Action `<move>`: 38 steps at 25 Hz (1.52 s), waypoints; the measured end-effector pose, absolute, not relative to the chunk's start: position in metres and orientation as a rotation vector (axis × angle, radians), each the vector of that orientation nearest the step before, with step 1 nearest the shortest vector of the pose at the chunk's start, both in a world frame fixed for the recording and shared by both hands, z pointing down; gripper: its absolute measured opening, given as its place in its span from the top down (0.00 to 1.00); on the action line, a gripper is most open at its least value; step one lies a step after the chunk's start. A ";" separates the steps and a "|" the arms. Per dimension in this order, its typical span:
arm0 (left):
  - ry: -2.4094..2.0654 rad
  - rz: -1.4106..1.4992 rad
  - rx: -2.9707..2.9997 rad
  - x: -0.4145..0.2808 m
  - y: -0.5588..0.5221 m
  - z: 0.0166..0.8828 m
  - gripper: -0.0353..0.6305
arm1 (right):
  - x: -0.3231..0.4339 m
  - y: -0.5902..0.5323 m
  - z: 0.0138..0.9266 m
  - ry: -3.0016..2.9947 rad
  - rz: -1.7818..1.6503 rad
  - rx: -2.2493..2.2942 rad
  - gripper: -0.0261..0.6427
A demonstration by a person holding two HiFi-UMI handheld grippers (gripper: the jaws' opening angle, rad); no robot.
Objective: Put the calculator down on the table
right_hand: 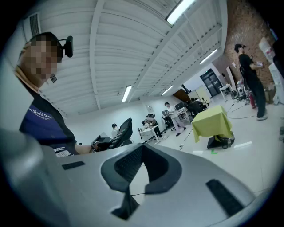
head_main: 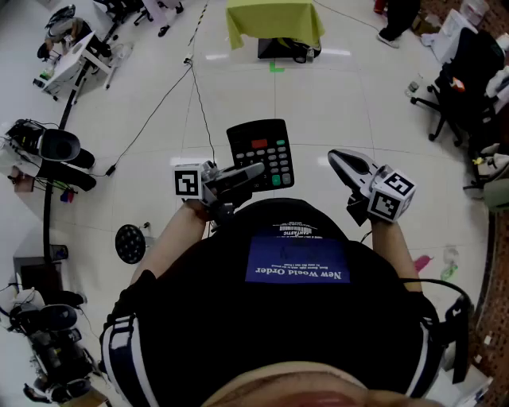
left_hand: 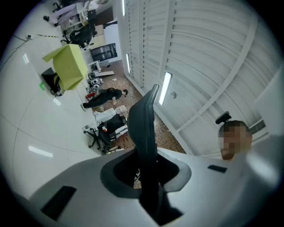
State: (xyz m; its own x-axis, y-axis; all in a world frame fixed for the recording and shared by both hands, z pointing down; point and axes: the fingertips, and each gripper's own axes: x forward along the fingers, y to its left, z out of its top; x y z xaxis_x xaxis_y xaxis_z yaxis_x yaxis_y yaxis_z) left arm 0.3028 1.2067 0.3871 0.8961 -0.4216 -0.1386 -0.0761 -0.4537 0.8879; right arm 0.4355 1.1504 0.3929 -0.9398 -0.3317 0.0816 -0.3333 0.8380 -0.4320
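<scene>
Above the floor (head_main: 334,103), left gripper (head_main: 256,170) fingers clamp calculator (head_main: 259,141), right gripper (head_main: 338,157) fingers together, empty.

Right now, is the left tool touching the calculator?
Touching. The left gripper view shows the left tool closed on the calculator, which stands edge-on between its jaws; in the head view it juts out from that tool.

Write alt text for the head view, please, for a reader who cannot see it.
Seen from above, the left gripper holds a black calculator by its lower edge over a white floor. The right gripper beside it is shut and empty; a table draped in yellow-green cloth stands farther off.
</scene>
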 end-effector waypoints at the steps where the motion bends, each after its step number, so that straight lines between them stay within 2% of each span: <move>1: -0.354 -0.416 2.045 0.300 1.202 0.386 0.82 | 0.432 1.147 0.395 -3.017 0.693 0.548 0.98; 6: -0.338 -0.417 2.097 0.266 1.177 0.390 0.82 | 0.396 1.126 0.404 -3.016 0.655 0.564 0.98; 16: -0.212 -0.501 2.081 0.118 1.078 0.367 0.82 | 0.254 1.031 0.364 -3.033 0.587 0.637 0.98; 23: -0.181 -0.499 2.075 0.044 1.022 0.364 0.82 | 0.192 0.980 0.353 -3.000 0.606 0.722 0.98; 30: -0.201 -0.495 2.032 0.047 0.949 0.379 0.82 | 0.195 0.900 0.358 -2.984 0.652 0.699 0.98; 38: -0.298 -0.552 2.061 0.111 0.829 0.351 0.82 | 0.243 0.765 0.345 -3.031 0.609 0.521 0.98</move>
State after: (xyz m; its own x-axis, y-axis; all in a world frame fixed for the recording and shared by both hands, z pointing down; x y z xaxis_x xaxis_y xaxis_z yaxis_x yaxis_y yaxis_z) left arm 0.1107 0.8286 0.3515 0.8685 -0.4190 -0.2647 0.0085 -0.5215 0.8532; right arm 0.2427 0.7649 0.3449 -0.9449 -0.3198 0.0703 -0.3222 0.8694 -0.3747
